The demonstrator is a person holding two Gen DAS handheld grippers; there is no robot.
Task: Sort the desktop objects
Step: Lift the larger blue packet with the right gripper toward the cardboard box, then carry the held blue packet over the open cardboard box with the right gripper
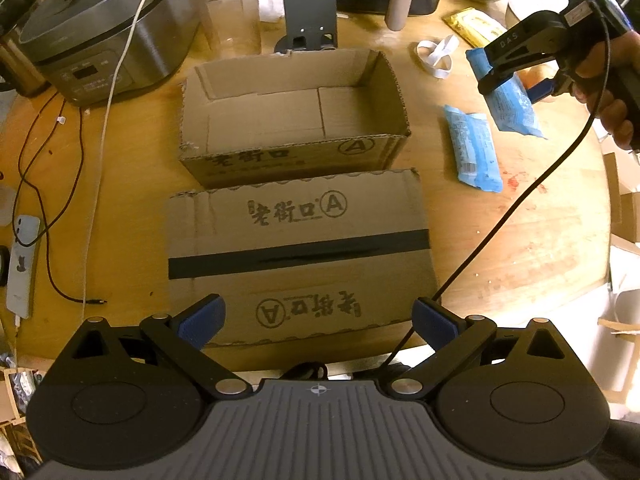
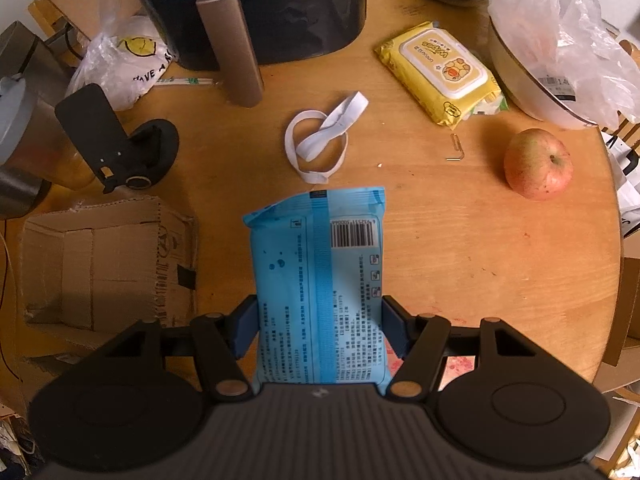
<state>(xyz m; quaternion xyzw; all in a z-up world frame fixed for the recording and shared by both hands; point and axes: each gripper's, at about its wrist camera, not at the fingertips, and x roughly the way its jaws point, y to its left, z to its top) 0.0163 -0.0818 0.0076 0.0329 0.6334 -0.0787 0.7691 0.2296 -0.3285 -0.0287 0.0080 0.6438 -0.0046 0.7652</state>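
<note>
A: Blue plastic tissue packet (image 2: 320,288), printed side up, sits clamped between the two blue pads of the right tool (image 2: 320,326), hanging clear above the round wooden bench (image 2: 480,272) in the lower middle of the right wrist view.

B: How far along is the sorting?

A: Early, I'd judge. The open brown cardboard box (image 1: 294,108) in the upper middle of the left wrist view holds nothing. A second blue packet (image 1: 474,150) lies on the bench right of it, and the red-yellow apple (image 2: 538,164), yellow wipes pack (image 2: 440,72) and white elastic loop (image 2: 320,140) are all out loose.

B: And the hands?

A: The right tool points down, partly closed on its packet, gripped by a hand (image 1: 604,92) at the upper right. The left tool (image 1: 318,320) points steeply down over the flattened cardboard box with a black tape strip (image 1: 300,256), jaws spread wide, holding nothing.
</note>
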